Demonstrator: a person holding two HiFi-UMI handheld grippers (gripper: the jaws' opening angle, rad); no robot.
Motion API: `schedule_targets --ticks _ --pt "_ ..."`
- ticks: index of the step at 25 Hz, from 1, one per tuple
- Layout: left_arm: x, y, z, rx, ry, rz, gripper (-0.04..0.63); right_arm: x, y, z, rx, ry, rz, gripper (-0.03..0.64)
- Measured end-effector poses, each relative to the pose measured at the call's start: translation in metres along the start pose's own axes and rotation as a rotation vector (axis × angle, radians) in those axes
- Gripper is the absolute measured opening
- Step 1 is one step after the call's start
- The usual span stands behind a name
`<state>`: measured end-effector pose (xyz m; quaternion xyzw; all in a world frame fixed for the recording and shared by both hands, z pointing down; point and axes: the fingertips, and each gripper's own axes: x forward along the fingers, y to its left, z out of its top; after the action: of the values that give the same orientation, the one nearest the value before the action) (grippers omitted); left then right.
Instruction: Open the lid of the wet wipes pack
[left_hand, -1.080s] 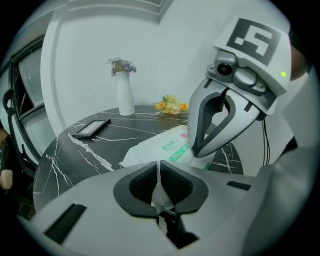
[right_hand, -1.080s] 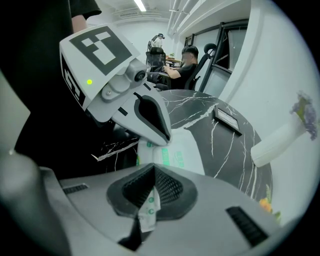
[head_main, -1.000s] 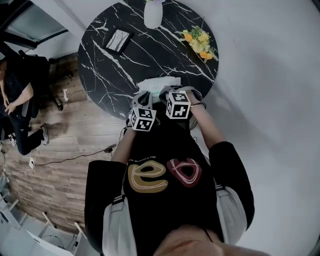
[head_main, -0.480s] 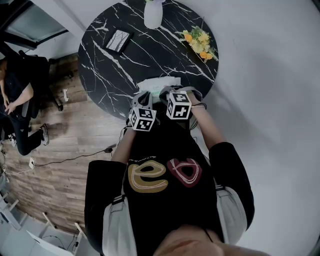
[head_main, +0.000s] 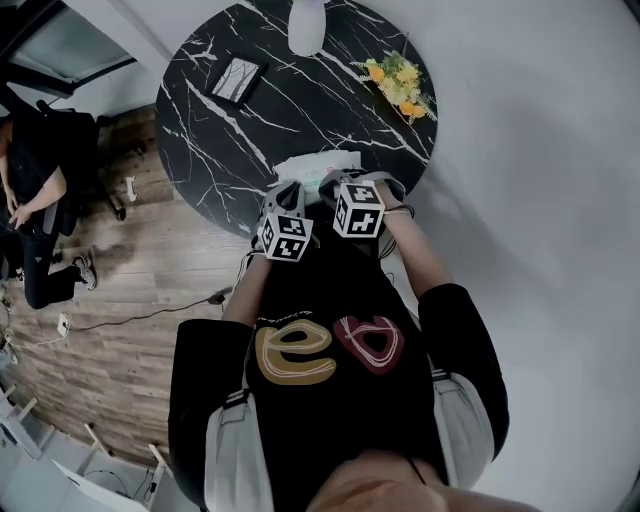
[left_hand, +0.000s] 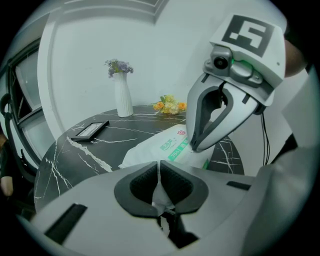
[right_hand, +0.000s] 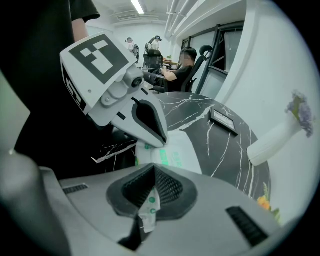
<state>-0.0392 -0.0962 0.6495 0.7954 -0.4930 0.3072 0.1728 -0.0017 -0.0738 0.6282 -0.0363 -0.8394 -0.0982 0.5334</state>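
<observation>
No movement: both tools (left_hand: 159, 170) (right_hand: 151, 190) on pack (left_hand: 162, 146)

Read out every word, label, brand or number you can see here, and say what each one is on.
"e", large and tan, with a red looped shape beside it that I cannot settle as a letter: on the black shirt.
Green print and a red emblem on the wet wipes pack: too blurred to read.
Marker cubes: black-and-white squares, no letters.
Picture frame: too small to read.

In the head view the vase (head_main: 307, 25) gets chopped off by the top edge. Mid-frame, the wipes pack (head_main: 318, 164) sits mostly hidden behind the left gripper (head_main: 292, 192) and right gripper (head_main: 338, 182).
</observation>
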Motion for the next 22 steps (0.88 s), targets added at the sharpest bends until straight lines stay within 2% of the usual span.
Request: schedule_targets --ticks 8,14,22 --pt "0.001 0.001 0.0 0.019 0.006 -0.001 0.024 -0.014 -0.012 0.009 0.04 -0.052 -0.026 0.011" --pt "0.0 0.0 -0.001 0.004 0.003 -0.002 0.025 -0.014 -0.009 0.008 0.001 -0.011 -0.001 0.011" --pt "0.0 0.001 -0.001 -0.003 -0.002 -0.006 0.025 -0.027 -0.024 0.016 0.016 -0.038 -0.039 0.011"
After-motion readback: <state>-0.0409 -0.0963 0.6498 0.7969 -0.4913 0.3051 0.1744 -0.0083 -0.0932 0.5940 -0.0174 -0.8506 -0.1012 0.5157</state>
